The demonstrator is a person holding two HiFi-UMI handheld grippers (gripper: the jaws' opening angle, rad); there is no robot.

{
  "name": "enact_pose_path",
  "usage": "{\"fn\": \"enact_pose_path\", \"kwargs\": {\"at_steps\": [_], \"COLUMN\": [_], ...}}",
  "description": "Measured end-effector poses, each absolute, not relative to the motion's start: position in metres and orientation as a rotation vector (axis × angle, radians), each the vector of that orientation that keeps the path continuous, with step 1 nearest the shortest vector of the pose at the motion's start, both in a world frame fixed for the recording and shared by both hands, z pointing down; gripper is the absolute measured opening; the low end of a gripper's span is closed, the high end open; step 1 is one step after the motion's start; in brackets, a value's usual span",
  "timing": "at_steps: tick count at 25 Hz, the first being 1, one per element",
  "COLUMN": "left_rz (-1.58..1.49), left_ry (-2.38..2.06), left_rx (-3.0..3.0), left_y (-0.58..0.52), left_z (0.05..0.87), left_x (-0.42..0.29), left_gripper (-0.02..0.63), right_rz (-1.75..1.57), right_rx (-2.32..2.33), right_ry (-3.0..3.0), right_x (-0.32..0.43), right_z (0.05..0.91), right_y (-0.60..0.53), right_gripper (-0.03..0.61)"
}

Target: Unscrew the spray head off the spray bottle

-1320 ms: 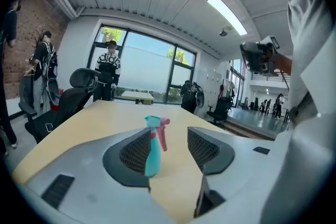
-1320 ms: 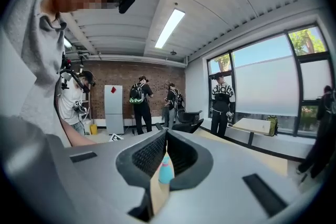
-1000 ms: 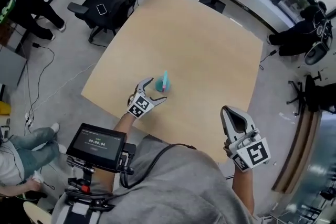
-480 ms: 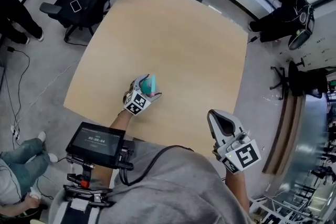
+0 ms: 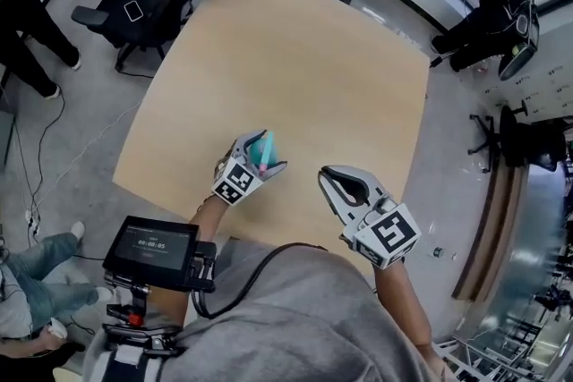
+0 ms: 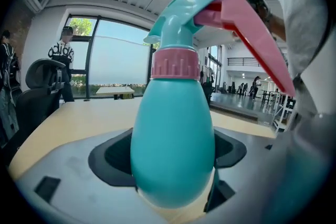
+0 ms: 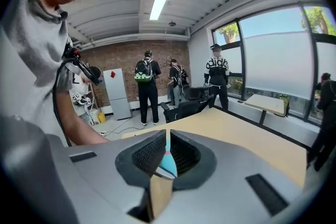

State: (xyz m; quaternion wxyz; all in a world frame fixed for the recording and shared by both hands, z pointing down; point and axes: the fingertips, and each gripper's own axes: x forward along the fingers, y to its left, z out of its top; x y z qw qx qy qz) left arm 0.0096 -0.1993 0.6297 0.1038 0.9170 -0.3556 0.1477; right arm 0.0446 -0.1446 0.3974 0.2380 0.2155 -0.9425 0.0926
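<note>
Pale wood tabletop [image 6: 79, 118] lies behind a glossy egg-shaped spray bottle [image 6: 173, 149].

Teal spray bottle [image 6: 173, 155], pink trigger [image 6: 257, 44], tan table [image 5: 295, 58]

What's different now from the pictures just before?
The left gripper has just been closing its jaws on the teal egg-shaped plastic spray bottle, taking hold of it. The right gripper moved in toward it. Unchanged: right jaws shut, teal-and-pink spray head still on.

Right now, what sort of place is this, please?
Probably an open office or shared workspace: a large pale wooden table, a black swivel office chair beside it, and tall glass windows.
</note>
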Motion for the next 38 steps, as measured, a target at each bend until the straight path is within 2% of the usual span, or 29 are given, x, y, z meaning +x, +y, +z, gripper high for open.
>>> {"fn": "enact_pose_path", "kwargs": {"at_steps": [4, 7, 12, 23, 28, 31, 36, 38], "left_rz": [0.429, 0.395, 0.431, 0.55, 0.516, 0.593, 0.865, 0.845], "left_ry": [-0.994, -0.981, -0.982, -1.099, -0.791, -0.616, -0.581, -0.517], "left_rx": [2.691, 2.649, 2.665, 2.642, 2.805, 2.829, 2.821, 2.836], "left_y": [-0.2, -0.202, -0.205, -0.214, -0.191, -0.177, -0.169, -0.161], "left_z": [0.568, 0.53, 0.493, 0.485, 0.466, 0.461, 0.465, 0.457], "left_x": [0.019, 0.02, 0.026, 0.017, 0.037, 0.045, 0.034, 0.036], "left_gripper": [0.399, 0.399, 0.399, 0.399, 0.399, 0.399, 0.399, 0.399], "right_rz": [0.154, 0.104, 0.028, -0.107, -0.294, -0.221, 0.008, 0.038], "right_rx": [0.48, 0.464, 0.464, 0.497, 0.292, 0.2, 0.273, 0.236], "right_ry": [-2.593, -2.582, -2.636, -2.691, -2.752, -2.784, -2.814, -2.845], "right_x": [0.011, -0.006, -0.015, -0.028, -0.034, -0.031, -0.03, -0.031], "right_z": [0.413, 0.417, 0.408, 0.392, 0.38, 0.375, 0.362, 0.353], "right_y": [-0.163, -0.169, -0.175, -0.175, -0.159, -0.155, -0.157, -0.151], "right_gripper": [0.017, 0.112, 0.112, 0.118, 0.14, 0.143, 0.141, 0.141]}}
